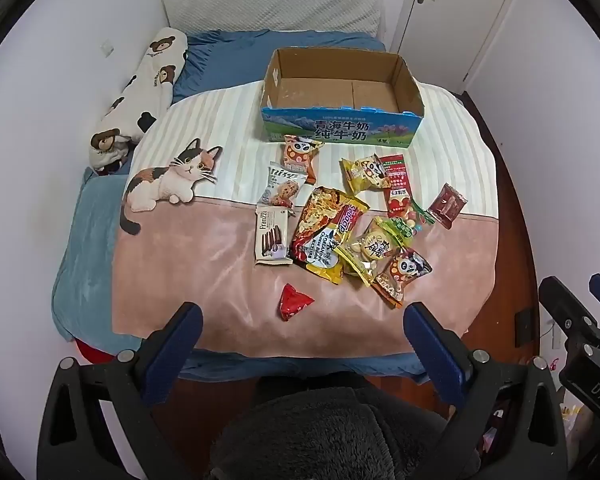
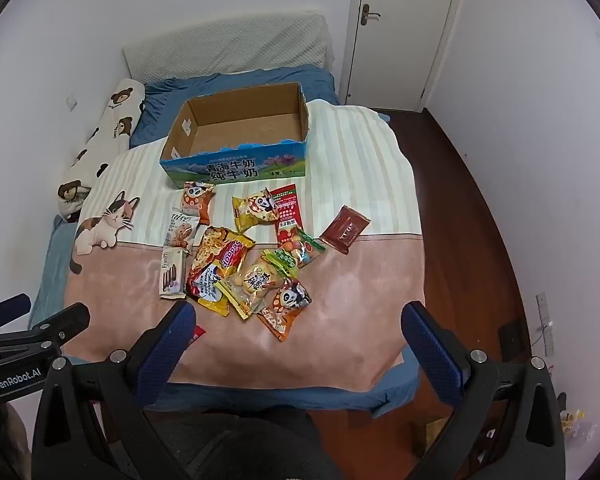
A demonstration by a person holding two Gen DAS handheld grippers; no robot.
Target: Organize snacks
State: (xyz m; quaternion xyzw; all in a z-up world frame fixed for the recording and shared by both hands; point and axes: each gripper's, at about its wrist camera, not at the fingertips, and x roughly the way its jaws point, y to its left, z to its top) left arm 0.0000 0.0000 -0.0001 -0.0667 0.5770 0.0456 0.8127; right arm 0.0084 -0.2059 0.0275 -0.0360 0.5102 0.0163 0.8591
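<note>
Several snack packets lie scattered on a bed's pink and striped blanket (image 1: 204, 264), below an empty cardboard box (image 1: 340, 96) (image 2: 240, 132) with a blue printed front. Among them are a large noodle packet (image 1: 326, 232) (image 2: 220, 268), a Franzzi biscuit pack (image 1: 272, 236) (image 2: 172, 274), a small red triangular packet (image 1: 294, 300) nearest me, and a dark red sachet (image 1: 447, 205) (image 2: 345, 229) off to the right. My left gripper (image 1: 300, 316) hangs open above the blanket's near edge. My right gripper (image 2: 296, 316) is open too, with nothing between its fingers.
A bear-print pillow (image 1: 140, 96) lies along the left wall, with a grey headboard cushion (image 1: 272, 4) behind the box. A white door (image 2: 404, 32) stands at the back right. Dark wooden floor (image 2: 472, 216) runs along the bed's right side. A person's dark fleece clothing (image 1: 324, 436) fills the bottom.
</note>
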